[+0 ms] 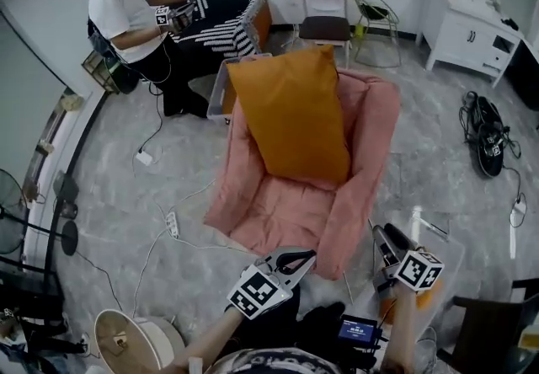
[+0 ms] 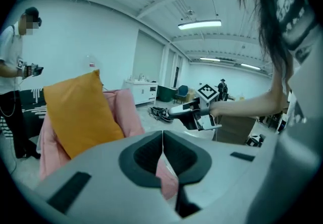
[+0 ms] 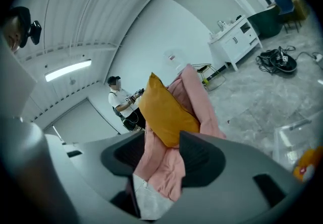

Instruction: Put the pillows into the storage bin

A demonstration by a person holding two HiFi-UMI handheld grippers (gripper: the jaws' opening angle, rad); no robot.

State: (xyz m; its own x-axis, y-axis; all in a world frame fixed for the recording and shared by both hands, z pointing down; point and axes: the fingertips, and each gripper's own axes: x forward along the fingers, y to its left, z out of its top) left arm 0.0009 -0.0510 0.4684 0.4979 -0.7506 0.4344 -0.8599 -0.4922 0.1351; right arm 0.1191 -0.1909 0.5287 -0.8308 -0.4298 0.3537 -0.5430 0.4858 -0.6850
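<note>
Both grippers clamped on the pink pillow's near edge, bin waiting beyond!

The left gripper (image 1: 296,260) pinches a thin fold of the pink pillow (image 1: 282,212), and the right gripper (image 1: 381,237) has a thicker bunch of it between its jaws. The orange pillow (image 1: 290,111) rides on top, leaning back. The long axis runs straight away from the person. A clear bin (image 1: 216,93) sits just past the far left corner, so the left gripper looks nearer. No brand or label reads; only square markers show on the cubes.
</note>
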